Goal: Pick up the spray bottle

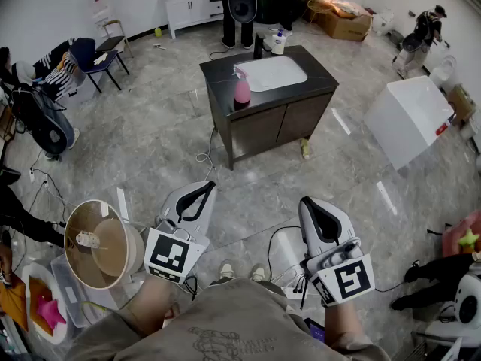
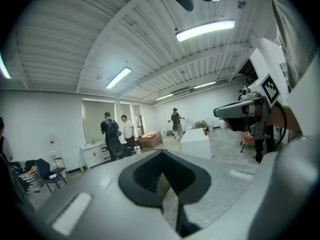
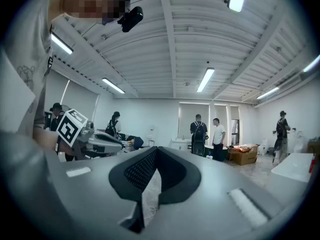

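Holding the left gripper (image 1: 204,188) and the right gripper (image 1: 308,201) low and close to the body, both pointing out over the grey marble floor (image 1: 150,141), well apart from anything to grasp. Showing each pair of jaws pressed together on nothing, with both gripper views giving only pad against pad and the room beyond. Looking ahead to the pink spray bottle (image 1: 242,87), standing upright at the front left of the dark cabinet (image 1: 263,119), just beside a white basin (image 1: 274,72). Judging the task as barely begun: bottle not approached, not touched, not lifted. Leaving everything to do, by the look of it: crossing to the cabinet, parting one pair of jaws, closing them round the bottle's body, raising it clear.
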Tool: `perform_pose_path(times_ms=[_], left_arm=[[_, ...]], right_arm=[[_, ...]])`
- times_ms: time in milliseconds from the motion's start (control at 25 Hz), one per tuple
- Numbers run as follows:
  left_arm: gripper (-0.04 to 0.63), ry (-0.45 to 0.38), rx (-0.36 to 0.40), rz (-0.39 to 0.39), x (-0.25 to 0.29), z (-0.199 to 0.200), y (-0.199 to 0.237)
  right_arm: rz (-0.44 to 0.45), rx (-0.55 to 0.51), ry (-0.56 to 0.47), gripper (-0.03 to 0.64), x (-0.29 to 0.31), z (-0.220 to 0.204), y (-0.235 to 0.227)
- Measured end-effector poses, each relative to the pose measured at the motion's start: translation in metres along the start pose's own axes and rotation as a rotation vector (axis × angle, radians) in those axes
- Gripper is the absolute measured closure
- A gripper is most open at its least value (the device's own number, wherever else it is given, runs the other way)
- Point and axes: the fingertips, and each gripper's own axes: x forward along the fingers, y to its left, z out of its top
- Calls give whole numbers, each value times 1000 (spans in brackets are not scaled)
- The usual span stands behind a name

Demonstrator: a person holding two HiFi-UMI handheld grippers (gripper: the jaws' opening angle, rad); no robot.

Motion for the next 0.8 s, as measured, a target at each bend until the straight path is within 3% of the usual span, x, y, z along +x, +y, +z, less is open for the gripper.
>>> perform_pose_path(times_ms=[200, 800], left_arm=[[595, 22, -26, 16, 11, 0, -10], [595, 51, -49, 70, 50, -4, -56]], right_arm=[[-22, 50, -22, 589, -6, 1, -25], [46, 92, 15, 588, -26, -37, -81]])
